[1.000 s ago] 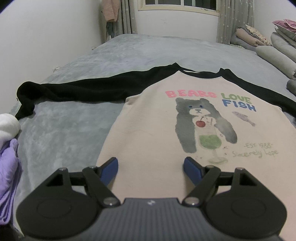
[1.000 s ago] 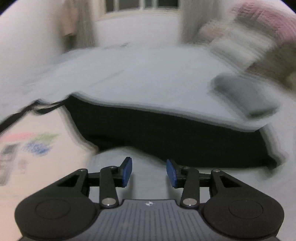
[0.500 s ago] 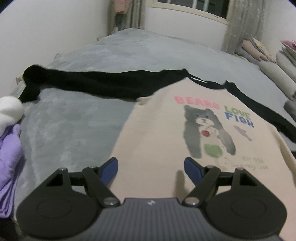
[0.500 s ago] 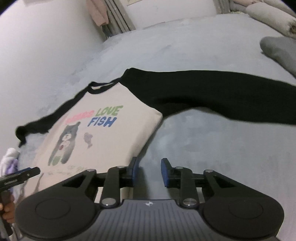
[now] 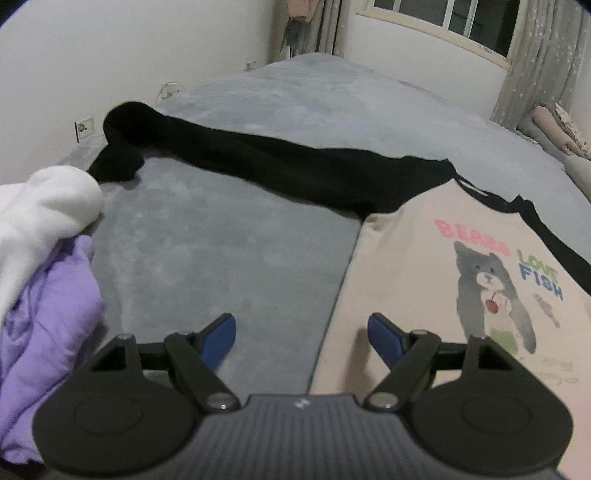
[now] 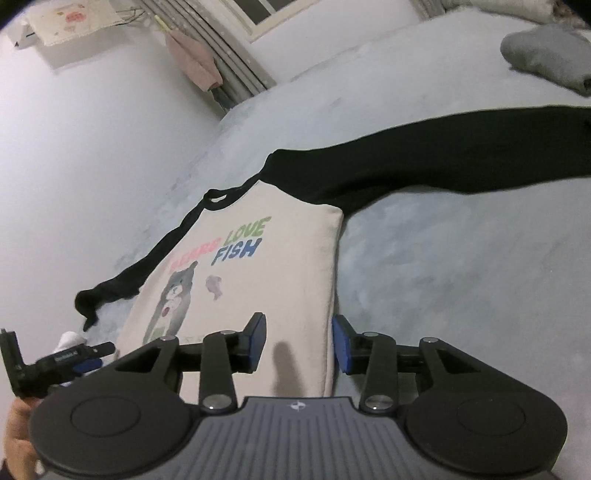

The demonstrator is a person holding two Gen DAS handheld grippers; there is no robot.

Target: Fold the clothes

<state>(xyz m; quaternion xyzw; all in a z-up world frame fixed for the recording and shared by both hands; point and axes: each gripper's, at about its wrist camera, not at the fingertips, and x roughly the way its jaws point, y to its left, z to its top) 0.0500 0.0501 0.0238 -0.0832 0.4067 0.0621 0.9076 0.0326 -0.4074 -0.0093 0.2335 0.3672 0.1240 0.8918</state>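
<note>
Matt cloth shirt (image 5: 424, 280) lies on plush grey blanket (image 5: 229, 251).

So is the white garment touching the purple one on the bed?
Touching. The left wrist view shows the white garment lying directly on the purple garment, no bed visible between them.

You're working in soft, cool indoor light; the window (image 5: 439, 16) at upper right of the left view is dark. Fingers (image 6: 255, 341) cast short shadows on the shirt (image 6: 258, 277). Both views are slightly soft, and fisheye bending curves the walls and darkens the corners.
</note>
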